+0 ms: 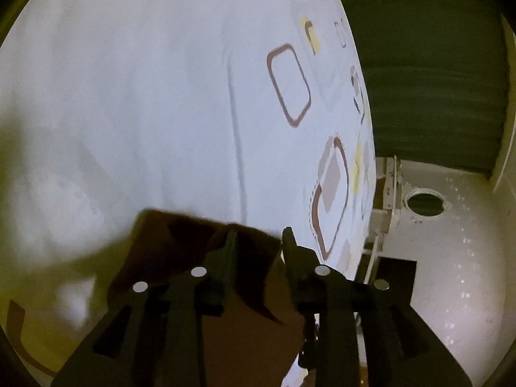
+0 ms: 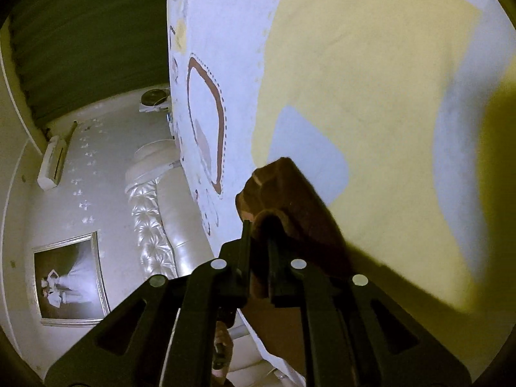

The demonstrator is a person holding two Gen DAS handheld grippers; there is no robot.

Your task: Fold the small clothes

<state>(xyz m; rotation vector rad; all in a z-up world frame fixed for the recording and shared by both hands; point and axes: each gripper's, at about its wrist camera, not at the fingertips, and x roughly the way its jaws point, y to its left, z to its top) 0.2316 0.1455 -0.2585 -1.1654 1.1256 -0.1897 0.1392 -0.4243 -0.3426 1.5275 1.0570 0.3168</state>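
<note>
Two grippers work over a bed covered by a white sheet [image 1: 145, 96] printed with brown rounded squares and pale yellow patches. A brown cloth [image 1: 245, 306] lies at the near edge of the bed, under both grippers. In the left wrist view the left gripper [image 1: 259, 235] has its fingers spread apart, with a fold of the cloth lying between them; the pads do not press on it. In the right wrist view the right gripper [image 2: 259, 229] stands nearly closed, and a bunched corner of the brown cloth [image 2: 283, 200] rises between its fingers, seemingly pinched. Beyond the bed's edge show a green curtain [image 1: 432, 74], a white tufted headboard [image 2: 151, 219] and a framed picture [image 2: 69, 280].
</note>
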